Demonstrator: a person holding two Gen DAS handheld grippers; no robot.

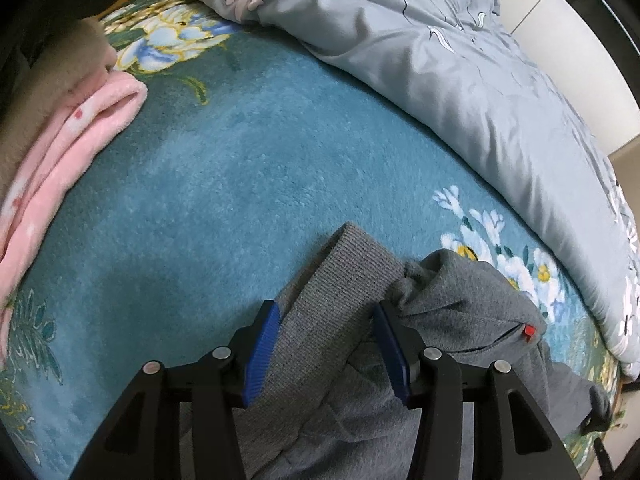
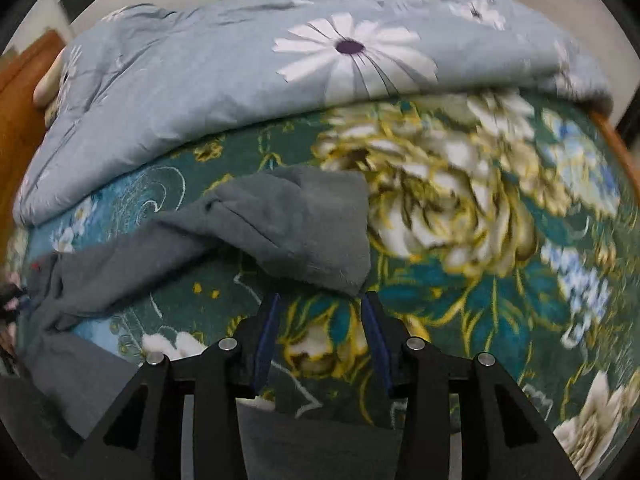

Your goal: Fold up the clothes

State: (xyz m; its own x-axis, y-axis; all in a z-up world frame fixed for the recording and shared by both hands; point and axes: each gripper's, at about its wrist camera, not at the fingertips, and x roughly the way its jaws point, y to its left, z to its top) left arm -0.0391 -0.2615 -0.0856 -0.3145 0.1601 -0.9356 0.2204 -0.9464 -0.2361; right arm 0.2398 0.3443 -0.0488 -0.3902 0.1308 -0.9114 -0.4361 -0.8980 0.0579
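A grey sweatshirt (image 1: 452, 312) lies crumpled on the teal floral bedspread (image 1: 240, 184). Its ribbed hem band (image 1: 340, 280) runs between the blue pads of my left gripper (image 1: 326, 312), which is open around it. A small red tag (image 1: 529, 332) shows on the garment. In the right wrist view, a sleeve or corner of the same grey garment (image 2: 296, 224) lies just beyond my right gripper (image 2: 318, 300), which is open and empty, its fingertips close to the cloth's near edge.
A grey-blue daisy-print duvet (image 1: 440, 64) is heaped along the far side of the bed; it also shows in the right wrist view (image 2: 240, 68). Folded pink and beige garments (image 1: 68, 136) are stacked at the left. A wooden bed frame (image 2: 16, 120) borders the left.
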